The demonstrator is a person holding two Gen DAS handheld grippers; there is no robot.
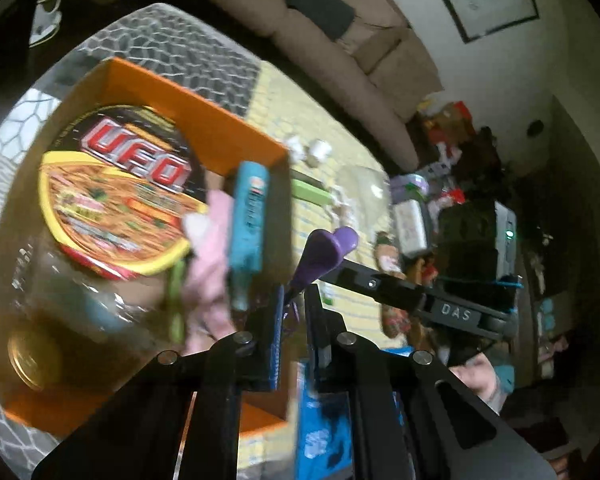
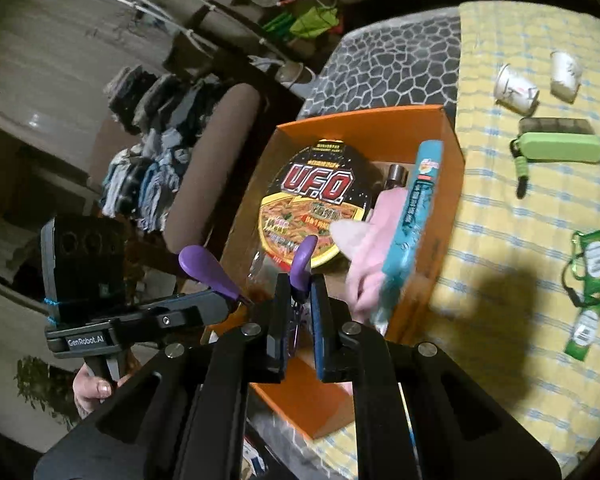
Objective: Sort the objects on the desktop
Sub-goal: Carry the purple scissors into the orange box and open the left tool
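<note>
Left wrist view: the left gripper [image 1: 294, 308] is clamped tight on one purple handle [image 1: 320, 258] of a pair of scissors, the handle sticking up between the pads. Right beside it the right gripper [image 1: 340, 266] comes in from the right, its black finger lying against the second purple handle [image 1: 346, 238]; from here its grip cannot be read. Below and to the left sits the orange box [image 1: 204, 120] on the yellow cloth [image 1: 300, 112]. Inside it lie the noodle bowl [image 1: 116, 192], a pink cloth [image 1: 208, 272], a blue packet [image 1: 248, 220] standing on edge against the box wall, and a clear bottle [image 1: 56, 312] with a gold cap. The picture is blurred.

Right wrist view: the right gripper [image 2: 300, 304] is closed on a purple handle [image 2: 302, 260], pads pressed on either side. The left gripper [image 2: 236, 300] reaches in from the left, pinching the other handle [image 2: 206, 268]; a hand [image 2: 92, 390] holds its grip below. Both sit over the near end of the box [image 2: 380, 120], above the bowl [image 2: 316, 204], pink cloth [image 2: 372, 240] and packet [image 2: 412, 216]. Out on the yellow cloth [image 2: 500, 220], well apart from the box, lie two paper cups [image 2: 516, 90], a green case [image 2: 556, 146] and green sachets [image 2: 592, 264].
</note>
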